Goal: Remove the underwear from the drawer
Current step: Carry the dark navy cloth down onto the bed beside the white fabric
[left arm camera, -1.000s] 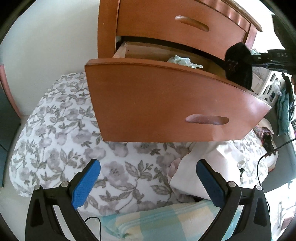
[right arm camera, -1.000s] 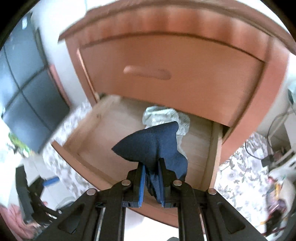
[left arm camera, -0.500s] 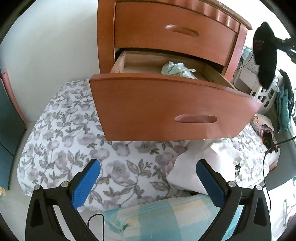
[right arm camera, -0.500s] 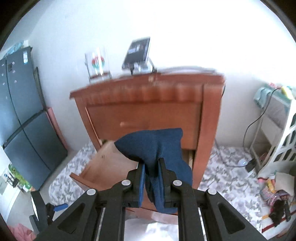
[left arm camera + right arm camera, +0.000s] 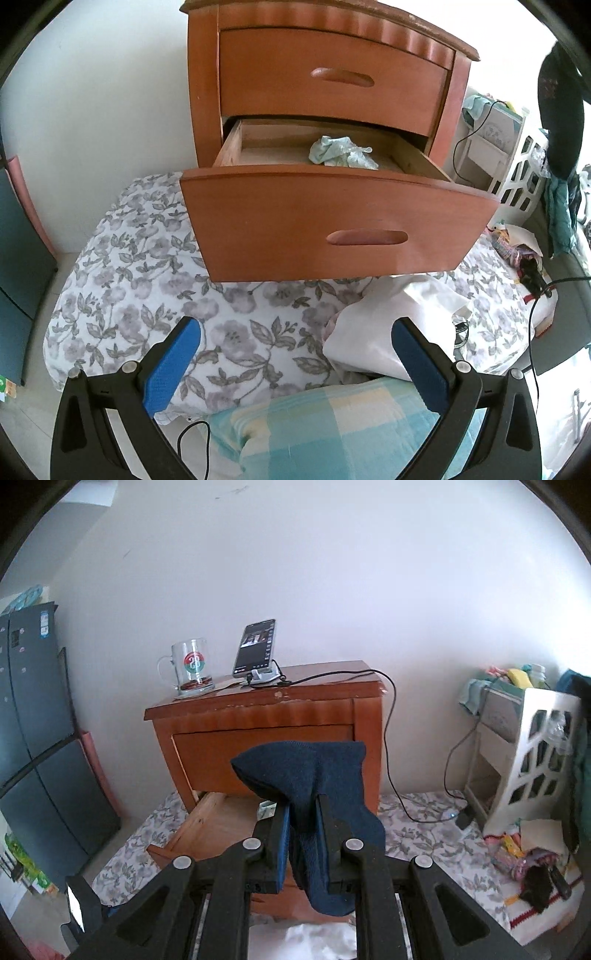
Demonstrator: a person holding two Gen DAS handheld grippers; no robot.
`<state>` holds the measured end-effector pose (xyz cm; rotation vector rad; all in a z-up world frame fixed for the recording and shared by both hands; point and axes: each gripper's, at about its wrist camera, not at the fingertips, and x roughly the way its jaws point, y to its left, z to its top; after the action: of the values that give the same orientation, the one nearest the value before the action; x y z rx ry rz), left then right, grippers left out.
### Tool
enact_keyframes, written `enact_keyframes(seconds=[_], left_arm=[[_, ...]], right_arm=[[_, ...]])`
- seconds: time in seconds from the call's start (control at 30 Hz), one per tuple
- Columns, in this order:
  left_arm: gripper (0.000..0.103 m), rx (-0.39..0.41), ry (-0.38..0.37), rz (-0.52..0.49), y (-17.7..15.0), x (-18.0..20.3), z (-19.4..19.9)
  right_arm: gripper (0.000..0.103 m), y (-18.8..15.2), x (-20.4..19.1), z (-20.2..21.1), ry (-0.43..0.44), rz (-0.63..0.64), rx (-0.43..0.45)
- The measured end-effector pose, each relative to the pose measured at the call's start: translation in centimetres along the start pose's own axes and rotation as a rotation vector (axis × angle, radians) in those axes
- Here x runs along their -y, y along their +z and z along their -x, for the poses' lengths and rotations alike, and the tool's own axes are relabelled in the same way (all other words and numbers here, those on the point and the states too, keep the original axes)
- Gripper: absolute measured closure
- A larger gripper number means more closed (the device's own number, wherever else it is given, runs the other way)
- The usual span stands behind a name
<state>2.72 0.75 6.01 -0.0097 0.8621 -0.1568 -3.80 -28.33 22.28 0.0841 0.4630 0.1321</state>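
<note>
My right gripper (image 5: 303, 810) is shut on navy blue underwear (image 5: 314, 771), held high in the air in front of the wooden nightstand (image 5: 273, 720). From the left wrist view the same dark garment (image 5: 559, 110) hangs at the upper right. The lower drawer (image 5: 332, 229) stands pulled out, with a pale mint crumpled garment (image 5: 340, 152) lying inside it. My left gripper (image 5: 293, 363) is open, low over the bedding in front of the drawer, with nothing between its blue pads.
Floral bedding (image 5: 129, 266) covers the floor around the nightstand, with a white cloth (image 5: 388, 332) and a checked blanket (image 5: 332, 428) near me. A glass mug (image 5: 192, 670) and a propped phone (image 5: 256, 648) with cable sit on top. A white rack (image 5: 524, 760) stands right.
My right gripper has lifted the navy underwear up and back out of the drawer, well clear of it. My left gripper has drawn back a little, still open.
</note>
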Motion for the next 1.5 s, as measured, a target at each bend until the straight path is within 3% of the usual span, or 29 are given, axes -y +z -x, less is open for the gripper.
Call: enact_keyframes(seconds=[0.5,0.93,1.5], left_arm=[[0.0,0.028,0.012,-0.014,-0.7,0.7,2.0],[0.0,0.026,0.026,-0.016,-0.9,0.8,2.3],[0.0,-0.011,0.027,-0.015,-0.9,0.6,1.1]], right_arm=[[0.089,-5.2,0.2,0.4,0.012,-0.057,-0.102],[0.089,-10.3,-0.5,-4.2,0.043,-0.066,-0.31],[0.089,-15.1,-1.0,-9.6,0.069,-0.089,-0.495]])
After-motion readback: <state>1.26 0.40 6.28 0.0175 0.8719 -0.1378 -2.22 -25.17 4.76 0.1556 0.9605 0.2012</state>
